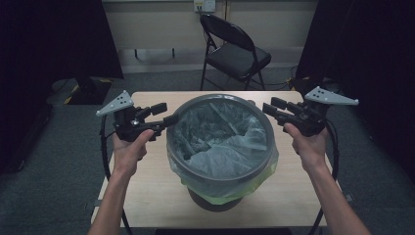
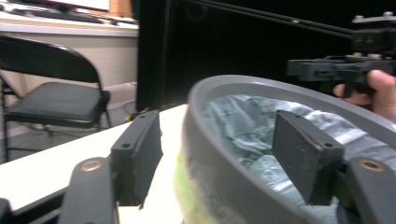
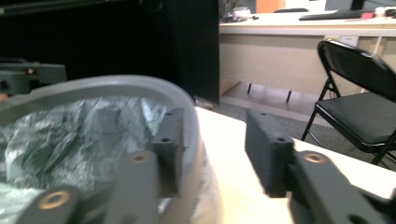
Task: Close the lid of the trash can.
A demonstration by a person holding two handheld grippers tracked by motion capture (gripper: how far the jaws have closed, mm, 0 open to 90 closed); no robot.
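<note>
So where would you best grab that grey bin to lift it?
Probably by its grey ring rim, at opposite sides, each hand-held gripper coming in from outside with one jaw inside and one outside. The rim is thin and stands proud; the left hand-held gripper already straddles it.

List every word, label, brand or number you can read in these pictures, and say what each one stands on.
None can be read.
The grey round plastic bin, its translucent liner bag and the black folding chair show no lettering.
The white wall socket plate is too small to tell.
</note>
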